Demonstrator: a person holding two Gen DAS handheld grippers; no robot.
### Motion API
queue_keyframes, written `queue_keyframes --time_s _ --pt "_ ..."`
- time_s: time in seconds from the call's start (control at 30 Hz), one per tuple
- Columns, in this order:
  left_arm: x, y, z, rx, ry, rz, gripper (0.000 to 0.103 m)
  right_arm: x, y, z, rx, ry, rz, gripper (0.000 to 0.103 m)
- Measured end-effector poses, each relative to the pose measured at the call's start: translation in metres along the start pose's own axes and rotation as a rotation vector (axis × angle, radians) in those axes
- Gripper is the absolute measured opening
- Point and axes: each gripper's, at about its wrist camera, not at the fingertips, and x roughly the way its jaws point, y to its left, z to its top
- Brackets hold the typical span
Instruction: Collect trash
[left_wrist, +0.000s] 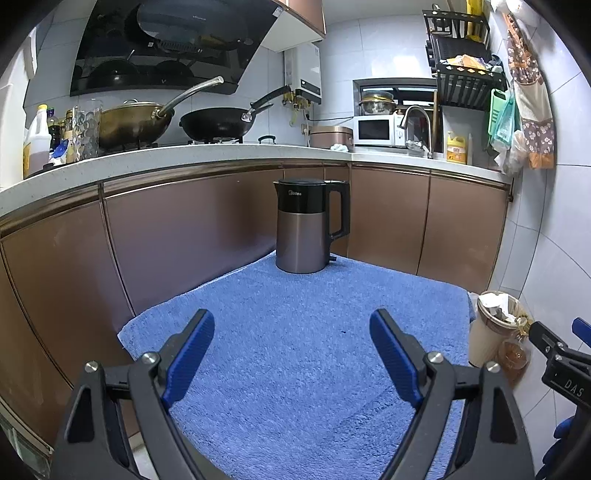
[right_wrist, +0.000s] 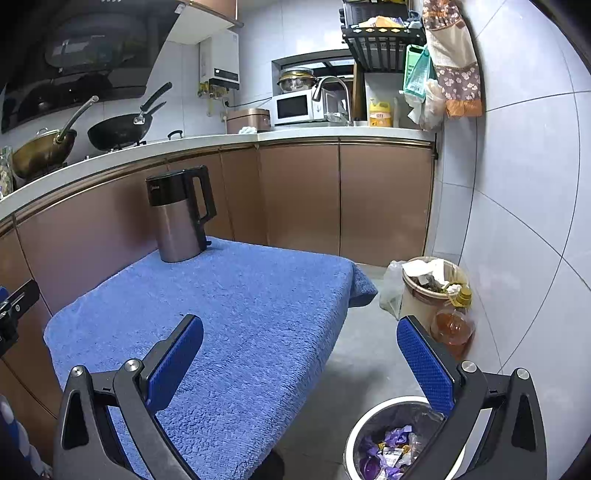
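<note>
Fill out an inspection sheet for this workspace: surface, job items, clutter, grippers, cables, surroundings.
Surface: blue towel covers the table; no loose trash seen on it.
Job's things: white bin on the floor by the table, lined, holding purple wrappers; tan bin by the wall, heaped with paper.
Clutter: electric kettle upright at the towel's far edge; oil bottle beside the tan bin.
Grippers: left gripper open, empty, over the towel; right gripper open, empty, above the white bin.
Cables: nothing seen on the table.
Surroundings: kitchen counter with woks, microwave, brown cabinets.
</note>
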Motion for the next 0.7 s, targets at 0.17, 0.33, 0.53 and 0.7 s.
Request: queue_keyframes --time_s 0.17,0.33,0.53,0.7 --pt "0.0024 -0.0009 -0.0012 0.003 0.007 -0.001 0.086 0.0029 -0.0004 -0.0006 -0.001 0.004 -0.004 0.103" --pt "0.0024 -0.0012 -0.0029 0.001 0.013 -0.001 0.086 0.0039 -0.0007 -0.0011 -0.002 0.006 -0.009 0.103" --pt "0.0016 -0.0016 -0.0037 0.002 0.013 -0.003 0.086 0.0056 0.0002 -0.0024 -0.001 0.015 -0.015 0.103" --pt "0.0029 -0.0019 -0.0045 0.008 0.02 -0.012 0.086 0.0061 0.0003 -0.003 -0.002 0.016 -0.022 0.103"
